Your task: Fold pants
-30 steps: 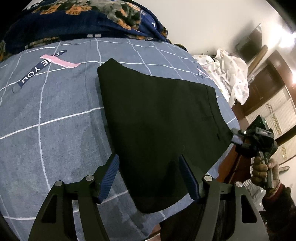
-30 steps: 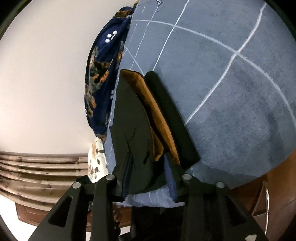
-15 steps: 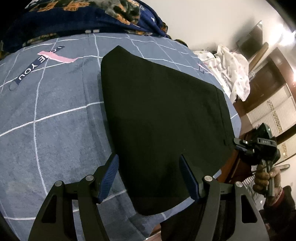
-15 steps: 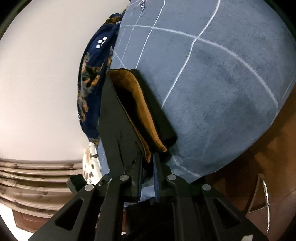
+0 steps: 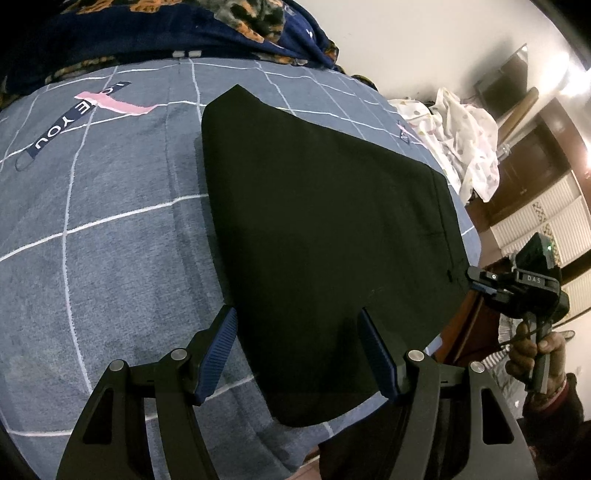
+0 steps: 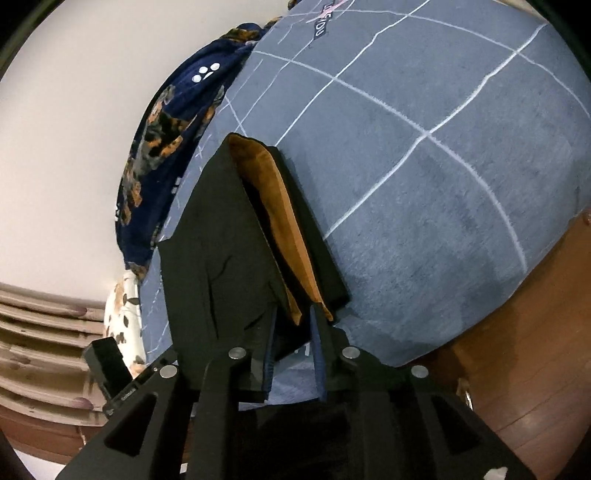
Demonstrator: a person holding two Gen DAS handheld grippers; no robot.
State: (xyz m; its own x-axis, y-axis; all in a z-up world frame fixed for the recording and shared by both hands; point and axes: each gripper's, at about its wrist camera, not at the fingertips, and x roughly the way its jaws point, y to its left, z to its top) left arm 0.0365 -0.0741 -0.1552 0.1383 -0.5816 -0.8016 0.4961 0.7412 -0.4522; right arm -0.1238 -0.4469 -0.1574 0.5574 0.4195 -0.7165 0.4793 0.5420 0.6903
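Black pants (image 5: pixel 317 236) lie folded flat on a grey-blue checked bed cover (image 5: pixel 110 240). My left gripper (image 5: pixel 297 325) is open and empty, its blue-padded fingers (image 5: pixel 218 350) just above the near edge of the pants. The right gripper (image 5: pixel 480 280) sits at the right edge of the pants by the bed's side. In the right wrist view the pants (image 6: pixel 221 258) show an orange-brown lining (image 6: pixel 273 206) at the waistband. My right gripper (image 6: pixel 293 317) has its jaws a narrow gap apart around the waistband corner, not clamped.
A dark floral blanket (image 5: pixel 155 29) is bunched at the far end of the bed. A white patterned cloth (image 5: pixel 469 147) lies at the far right. Wooden bed frame and floor (image 6: pixel 517 350) border the bed's edge. A printed label (image 5: pixel 74 118) marks the cover.
The right gripper shut on the waistband corner half a second ago and has now opened slightly. The left gripper moved a little closer over the pants, staying open.
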